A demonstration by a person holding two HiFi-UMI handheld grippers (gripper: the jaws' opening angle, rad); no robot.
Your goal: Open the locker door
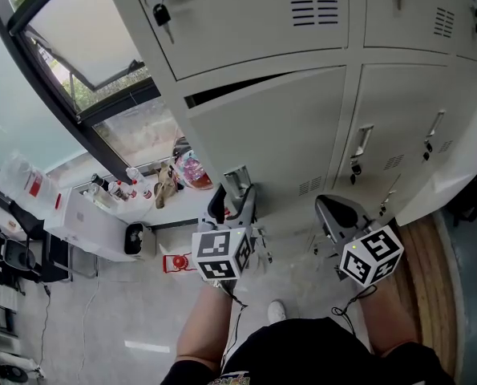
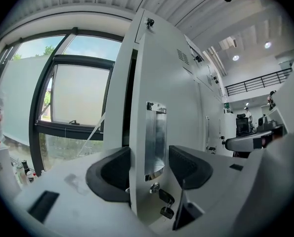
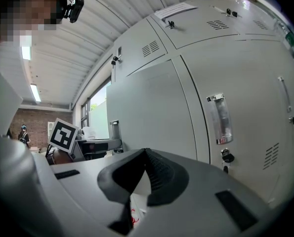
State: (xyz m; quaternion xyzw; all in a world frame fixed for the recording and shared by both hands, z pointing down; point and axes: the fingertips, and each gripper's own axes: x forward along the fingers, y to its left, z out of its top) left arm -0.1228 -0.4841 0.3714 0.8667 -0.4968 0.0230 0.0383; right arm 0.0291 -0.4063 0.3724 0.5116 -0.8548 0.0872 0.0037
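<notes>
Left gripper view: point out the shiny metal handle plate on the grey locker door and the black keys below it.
Shiny metal handle plate (image 2: 155,137): left gripper view, middle of the plate.
Black keys (image 2: 166,196): left gripper view, head of the upper key.

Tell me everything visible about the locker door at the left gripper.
The locker door is pale grey painted metal with a small louvred vent, a shiny recessed handle and keys hanging from its lock. It stands ajar, a dark gap showing along its frame. Its free edge sits between the left gripper's open jaws.
</notes>
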